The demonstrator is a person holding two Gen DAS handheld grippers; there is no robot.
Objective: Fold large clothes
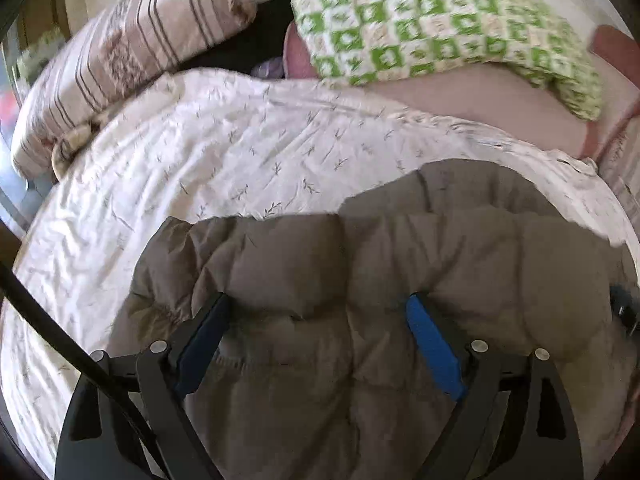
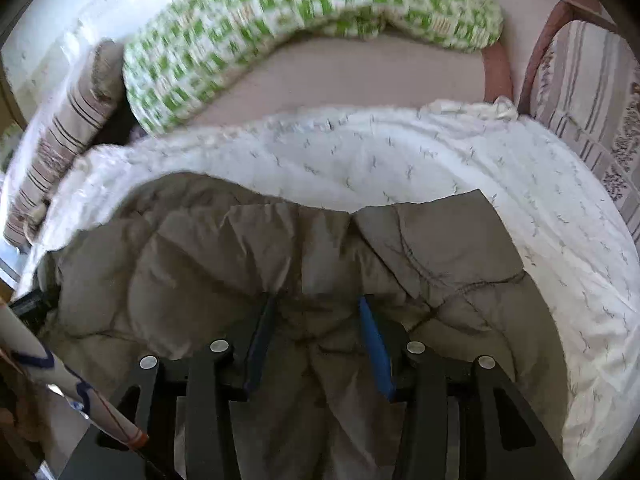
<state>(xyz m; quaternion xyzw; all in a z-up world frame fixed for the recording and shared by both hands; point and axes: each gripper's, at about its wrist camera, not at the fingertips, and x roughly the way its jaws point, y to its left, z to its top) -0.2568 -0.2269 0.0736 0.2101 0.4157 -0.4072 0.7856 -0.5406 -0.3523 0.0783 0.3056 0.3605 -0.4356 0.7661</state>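
A puffy grey-brown quilted jacket (image 1: 400, 264) lies on a white leaf-print sheet (image 1: 208, 160) and fills the lower half of both views. My left gripper (image 1: 317, 300) is open, its blue-padded fingers (image 1: 432, 344) spread wide, the tips sunk against the jacket's quilting with nothing pinched. In the right wrist view the jacket (image 2: 192, 264) is bunched into upright creases between the fingers of my right gripper (image 2: 317, 300). Its jaws stand about half as wide as the left's, and the pads press on that fold.
A green-and-white checked blanket (image 1: 432, 20) lies bunched at the far side on a pink surface (image 1: 472, 104). A striped pillow (image 1: 132, 60) sits at the far left, and striped bedding (image 2: 592, 104) lies at the right. A black cable (image 1: 60, 332) crosses the lower left.
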